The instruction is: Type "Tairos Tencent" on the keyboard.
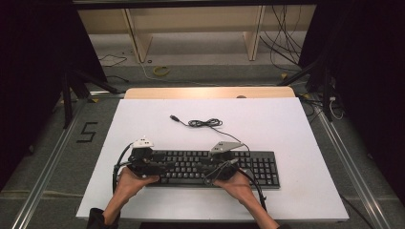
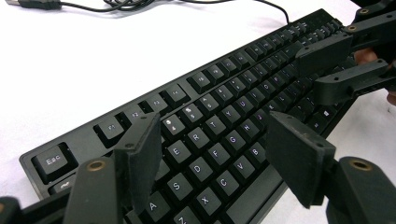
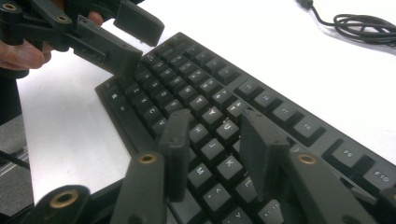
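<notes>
Keyboard place: we have the keyboard (image 1: pixel 215 167) lying flat on the white table (image 1: pixel 296 143), toward our near edge, with both grippers hovering over its left and middle keys.
Long axis: it runs left to right across the table in the high view; in each gripper view it slants away toward the other hand.
Left gripper: our left gripper (image 2: pixel 212 158) points down over the left letter keys, around E, D and F; its jaws stand wide apart with nothing between them but keys below.
Right gripper: our right gripper (image 3: pixel 212 154) sits over the middle keys, near J, K and M; its jaws are parted and grip nothing.
Nearer hand: we judge both about equally close, the left over the keyboard's left end, the right nearer its middle; the number pad end lies well apart from both.
Cord: the cable (image 1: pixel 203 123) leaves the back edge and lies in a loose coil on the table beyond, ending in a plug (image 1: pixel 175 118).
Materials: we see hard matte black plastic, low square keys with pale letters, 1 long thin slab; the table top is smooth and plain white.
</notes>
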A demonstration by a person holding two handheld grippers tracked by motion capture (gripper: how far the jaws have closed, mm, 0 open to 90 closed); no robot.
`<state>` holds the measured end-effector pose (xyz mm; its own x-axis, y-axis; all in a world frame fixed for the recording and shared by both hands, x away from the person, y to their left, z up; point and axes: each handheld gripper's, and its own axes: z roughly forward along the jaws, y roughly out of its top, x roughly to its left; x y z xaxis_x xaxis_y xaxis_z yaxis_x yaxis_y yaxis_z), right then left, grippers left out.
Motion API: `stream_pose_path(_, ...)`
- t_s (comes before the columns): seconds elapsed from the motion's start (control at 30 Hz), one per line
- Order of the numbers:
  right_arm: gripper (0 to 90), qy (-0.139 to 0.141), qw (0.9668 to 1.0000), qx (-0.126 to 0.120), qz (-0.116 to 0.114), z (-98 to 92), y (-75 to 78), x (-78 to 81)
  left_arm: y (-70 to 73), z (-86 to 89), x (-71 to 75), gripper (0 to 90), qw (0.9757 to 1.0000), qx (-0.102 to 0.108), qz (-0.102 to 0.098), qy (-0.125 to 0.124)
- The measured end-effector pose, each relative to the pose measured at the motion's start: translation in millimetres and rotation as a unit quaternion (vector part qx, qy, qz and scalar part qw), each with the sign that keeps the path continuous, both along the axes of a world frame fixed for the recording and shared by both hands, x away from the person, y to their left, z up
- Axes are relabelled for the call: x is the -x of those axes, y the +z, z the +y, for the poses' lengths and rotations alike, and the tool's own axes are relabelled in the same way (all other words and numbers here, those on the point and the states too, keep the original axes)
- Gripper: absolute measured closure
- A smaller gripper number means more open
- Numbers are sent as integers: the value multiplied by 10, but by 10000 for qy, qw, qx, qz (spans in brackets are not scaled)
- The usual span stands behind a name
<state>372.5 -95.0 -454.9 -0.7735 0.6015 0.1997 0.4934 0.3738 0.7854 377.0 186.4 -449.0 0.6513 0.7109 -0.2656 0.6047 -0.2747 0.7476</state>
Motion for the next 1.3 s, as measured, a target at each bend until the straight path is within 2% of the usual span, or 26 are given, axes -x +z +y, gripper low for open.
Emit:
stream_pose_path(0.57,518,-165,9998,-95,-15,-140,30,2,17,-16,0,351,10000,63,-20,-7)
stream_pose_path(0.8,480,-151,9998,-145,-60,-190,38,38,-4,-50,-14,369,10000,33,16,-85)
stream_pose_path(0.97,465,-175,9996,-193,-115,-268,60,70,-4,-83,-23,385,9998,87,28,-159)
stream_pose_path(1.2,441,-268,9991,-267,-192,-384,84,110,-14,-172,-63,443,9996,-23,24,-293)
stream_pose_path(1.3,432,-292,9990,-283,-203,-407,84,133,-25,-210,-94,492,9993,-37,117,-357)
